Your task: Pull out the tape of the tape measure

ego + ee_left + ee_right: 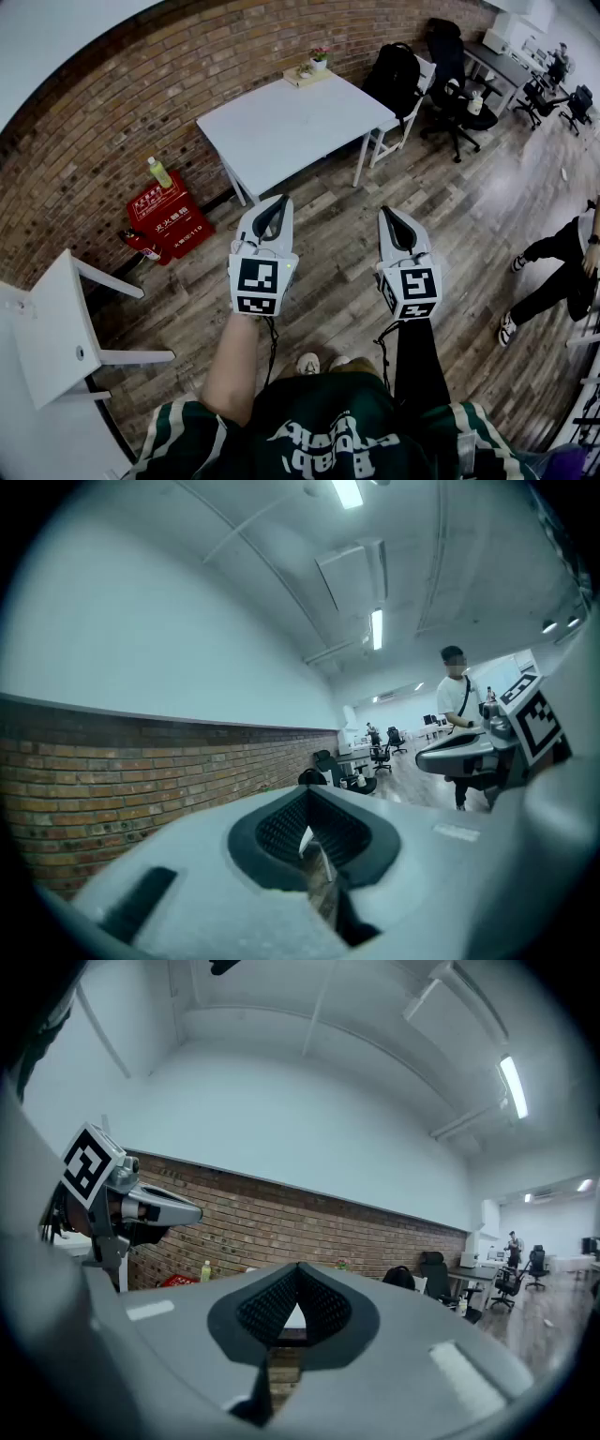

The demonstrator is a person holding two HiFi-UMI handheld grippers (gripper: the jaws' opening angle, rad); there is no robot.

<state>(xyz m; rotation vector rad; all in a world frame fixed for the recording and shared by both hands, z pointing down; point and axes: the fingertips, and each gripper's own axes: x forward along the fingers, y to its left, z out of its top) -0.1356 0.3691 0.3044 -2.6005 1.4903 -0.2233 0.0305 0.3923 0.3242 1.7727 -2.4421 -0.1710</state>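
Note:
No tape measure shows in any view. In the head view I hold both grippers side by side at waist height above the wooden floor, pointing at a white table (291,122). My left gripper (279,199) is shut with nothing between its jaws, and so is my right gripper (386,211). In the left gripper view the left gripper (307,791) has its ribbed pads closed together, with the right gripper (469,752) beside it. The right gripper view shows the right gripper (298,1267) closed and empty, the left gripper (141,1206) at its left and the table beyond.
A small tray with a potted plant (309,70) sits at the table's far edge. A red box (169,217), a bottle (160,172) and a fire extinguisher (141,244) stand by the brick wall. A chair with a black backpack (394,80), office chairs, a person (553,272) at the right.

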